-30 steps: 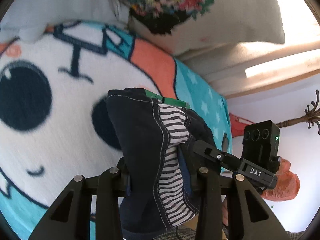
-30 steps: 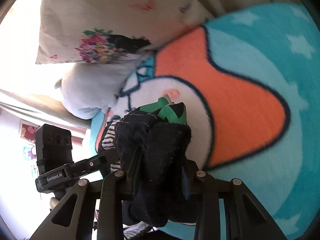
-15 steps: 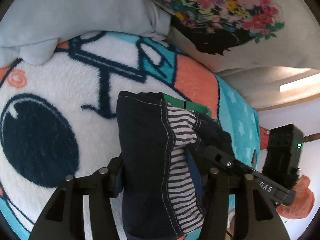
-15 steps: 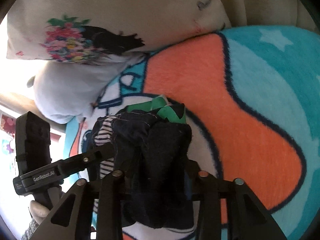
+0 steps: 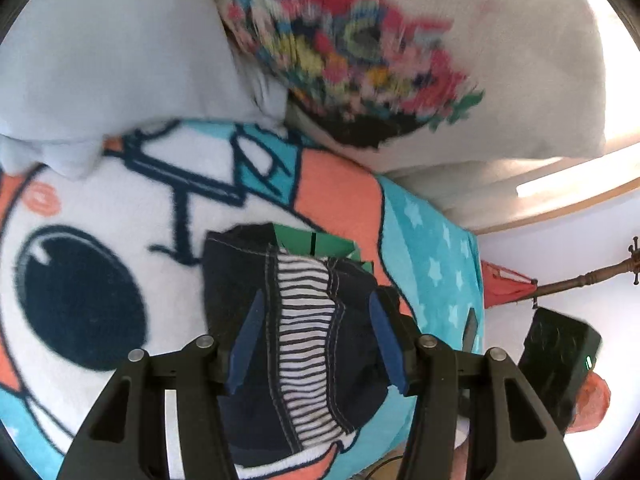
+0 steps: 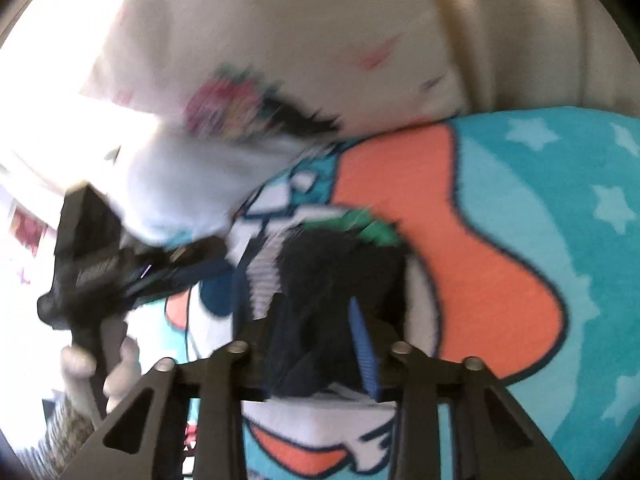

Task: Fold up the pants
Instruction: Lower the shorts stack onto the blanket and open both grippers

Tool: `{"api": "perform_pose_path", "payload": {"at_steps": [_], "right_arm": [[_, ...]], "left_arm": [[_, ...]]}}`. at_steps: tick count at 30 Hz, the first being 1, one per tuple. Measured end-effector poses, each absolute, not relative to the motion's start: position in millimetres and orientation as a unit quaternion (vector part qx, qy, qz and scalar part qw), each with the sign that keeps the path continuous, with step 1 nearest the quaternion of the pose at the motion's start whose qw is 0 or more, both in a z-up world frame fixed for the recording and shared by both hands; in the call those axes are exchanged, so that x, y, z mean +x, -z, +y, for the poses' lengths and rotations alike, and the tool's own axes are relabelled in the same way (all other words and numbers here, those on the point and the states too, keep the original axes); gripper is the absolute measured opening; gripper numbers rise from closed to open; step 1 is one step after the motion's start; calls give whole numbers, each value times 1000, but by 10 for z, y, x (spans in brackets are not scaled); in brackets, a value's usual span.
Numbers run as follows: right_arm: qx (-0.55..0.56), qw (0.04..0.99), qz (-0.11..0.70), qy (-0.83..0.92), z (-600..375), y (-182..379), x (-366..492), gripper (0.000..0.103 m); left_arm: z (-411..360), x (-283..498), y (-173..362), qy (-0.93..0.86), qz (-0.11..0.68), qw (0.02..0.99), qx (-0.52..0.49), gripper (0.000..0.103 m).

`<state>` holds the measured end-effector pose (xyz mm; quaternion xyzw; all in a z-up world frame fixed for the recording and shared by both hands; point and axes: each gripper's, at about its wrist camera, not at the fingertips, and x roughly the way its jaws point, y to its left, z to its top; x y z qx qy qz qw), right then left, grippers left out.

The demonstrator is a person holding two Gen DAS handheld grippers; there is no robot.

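Observation:
The folded dark navy pants, with a striped lining and a green band at the far edge, lie on the cartoon blanket. My left gripper is open, its blue pads apart on either side of the bundle. In the right wrist view the pants lie between the fingers of my right gripper, which is open too; the view is blurred. The left gripper's body shows at the left there.
A floral white pillow and a pale blue pillow lie just beyond the pants. The bed's edge, a white wall and a coat stand are at the right in the left wrist view.
Both grippers have opened and let go of the folded pants, which now rest on the blanket. Both have drawn back a little.

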<state>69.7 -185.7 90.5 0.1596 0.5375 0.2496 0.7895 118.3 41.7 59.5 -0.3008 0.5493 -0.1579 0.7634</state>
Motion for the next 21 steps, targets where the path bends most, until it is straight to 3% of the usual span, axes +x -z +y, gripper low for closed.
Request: {"api": "perform_pose_path", "payload": {"at_steps": [5, 12, 21], "right_arm": [[90, 791, 557, -236, -1533, -660, 604, 33], [-3, 806, 551, -218, -1308, -513, 538, 33], [45, 832, 517, -196, -1599, -949, 666, 34]], "left_arm": [[378, 1286, -300, 138, 576, 748, -301, 53], [382, 1321, -340, 131, 575, 751, -298, 53], [453, 676, -638, 127, 552, 783, -258, 53]]}}
